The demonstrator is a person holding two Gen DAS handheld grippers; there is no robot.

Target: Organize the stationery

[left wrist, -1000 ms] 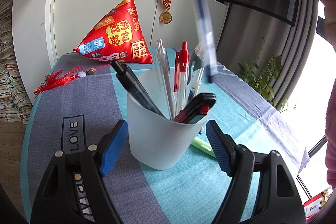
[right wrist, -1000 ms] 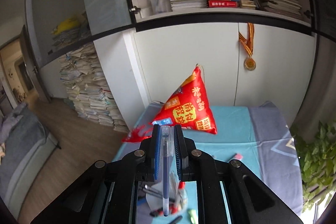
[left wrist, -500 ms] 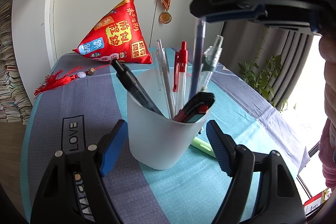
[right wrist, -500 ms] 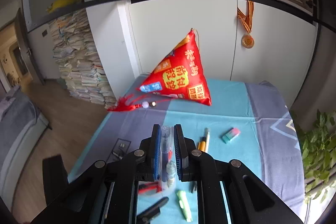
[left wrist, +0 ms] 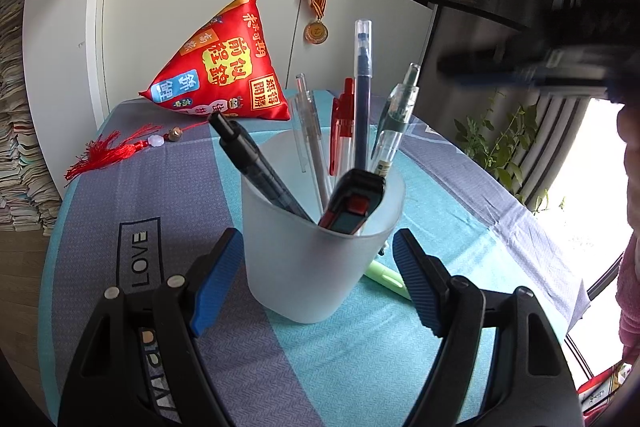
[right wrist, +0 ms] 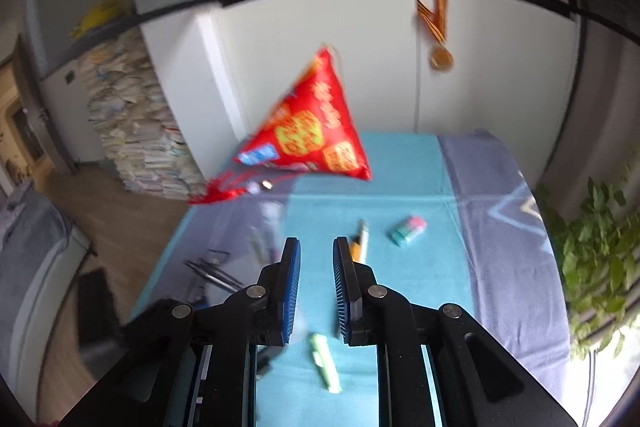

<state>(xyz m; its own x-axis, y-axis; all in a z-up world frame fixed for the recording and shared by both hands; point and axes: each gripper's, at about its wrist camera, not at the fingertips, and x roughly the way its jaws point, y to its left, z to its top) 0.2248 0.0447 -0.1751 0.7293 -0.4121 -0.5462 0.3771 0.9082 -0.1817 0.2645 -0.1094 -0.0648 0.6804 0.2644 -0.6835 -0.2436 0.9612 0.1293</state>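
Standing upright in frosted cup (left wrist: 316, 267); capped blue pen (left wrist: 362, 95), clear-topped

Both grippers are black plastic frames with triangular cut-outs and round silver screw heads at the finger joints. The left gripper (left wrist: 318, 277) carries ribbed blue pads (left wrist: 216, 283) on its inner finger faces and a white-lettered label, partly hidden, on its left arm. The right gripper (right wrist: 316, 285) has the same blue ribbed pads (right wrist: 291, 287). A pink sleeve (left wrist: 628, 303) shows right of the left gripper.
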